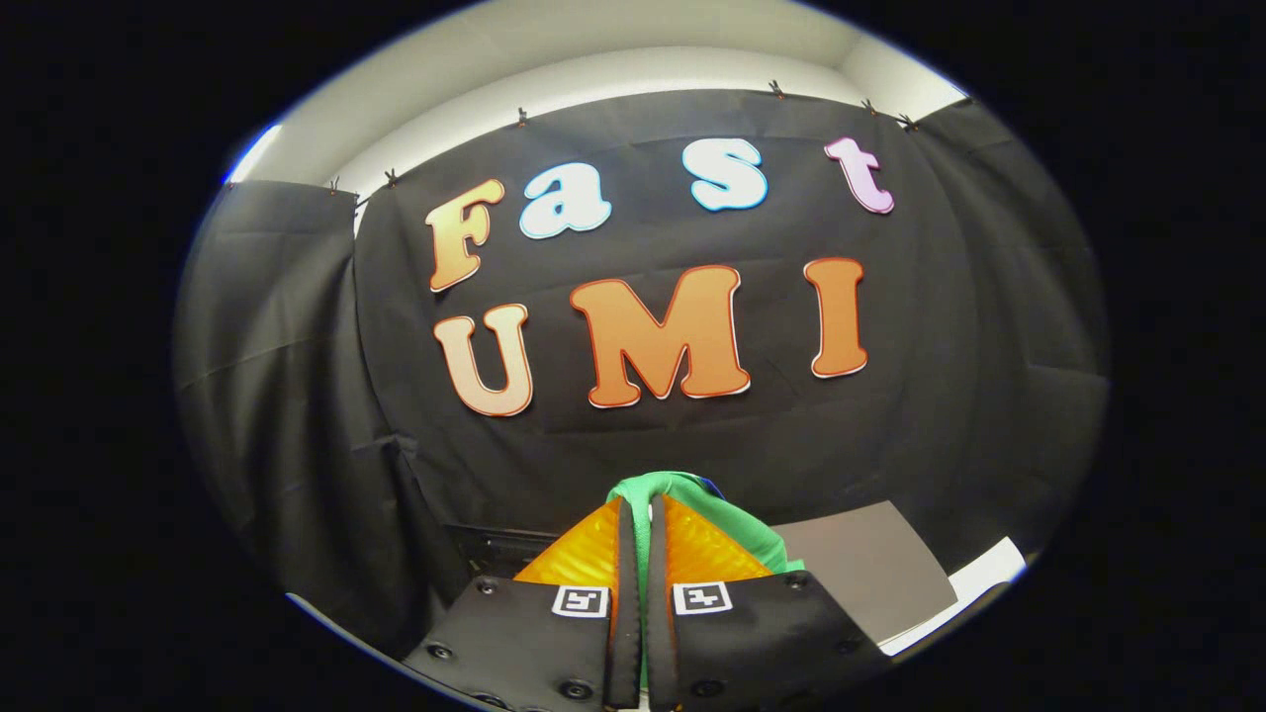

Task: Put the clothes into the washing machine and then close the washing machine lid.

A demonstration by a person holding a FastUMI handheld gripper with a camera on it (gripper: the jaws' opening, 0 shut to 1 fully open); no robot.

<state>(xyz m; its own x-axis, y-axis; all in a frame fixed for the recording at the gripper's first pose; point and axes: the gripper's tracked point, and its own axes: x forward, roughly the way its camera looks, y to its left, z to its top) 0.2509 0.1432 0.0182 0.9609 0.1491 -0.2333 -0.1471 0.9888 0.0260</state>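
Note:
My gripper (641, 514) is lifted high and faces the black booth wall. Its two orange fingers (584, 549) stand nearly together, pressed on a green piece of clothing (737, 524). The green cloth bulges over the fingertips and hangs down along the right finger. A small bit of blue shows at the cloth's top edge. A grey flat panel (870, 569), perhaps the washing machine's lid, lies low to the right beyond the fingers, with a white edge (974, 578) beside it.
The black cloth wall (297, 396) hangs close ahead and folds around on the left. A dark object (495, 549) sits low, just left of the fingers. White ceiling (593, 59) shows above the cloth.

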